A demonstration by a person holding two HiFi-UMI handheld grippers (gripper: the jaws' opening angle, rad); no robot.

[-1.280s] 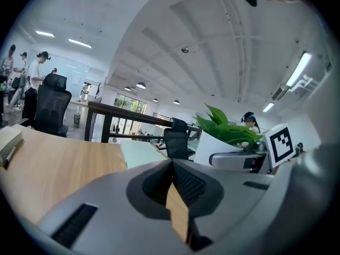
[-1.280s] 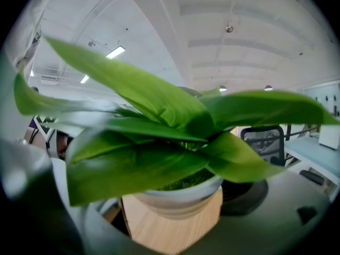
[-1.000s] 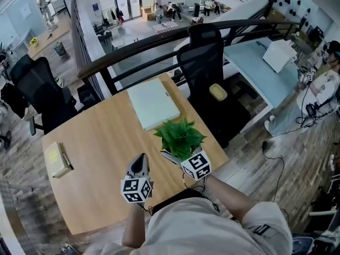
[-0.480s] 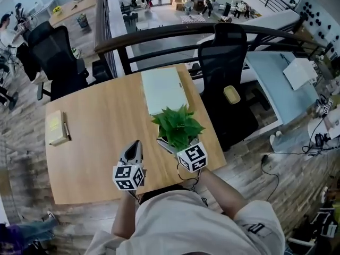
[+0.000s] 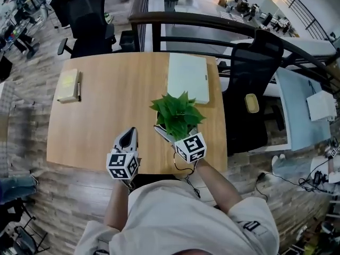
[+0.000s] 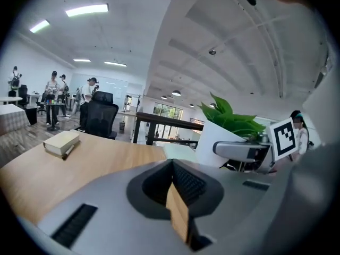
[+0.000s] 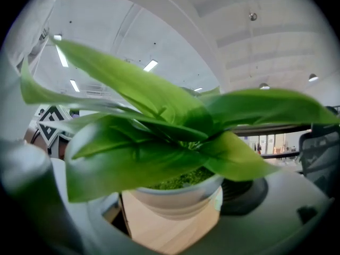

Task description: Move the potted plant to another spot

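A: Head view?
B: Plant (image 5: 178, 115) near worktop (image 5: 106, 110) front right, held by right hand-held gripper (image 5: 169, 136); left hand-held gripper (image 5: 129, 135) just beside, apart from it.
A: Left gripper view?
B: Jaws narrow, almost together, nothing between.
A: Right gripper view?
B: Jaws clamped around white pot (image 7: 180, 195), leaves above, worktop showing beneath.

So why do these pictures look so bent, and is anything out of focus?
Head view: the wide lens bows the table edges and the railing; light is even, mostly sharp. Left gripper view: dark rounded corners, bright ceiling lights. Right gripper view: the potted plant sits so near the lens that its leaves go soft, the left edge smeared.
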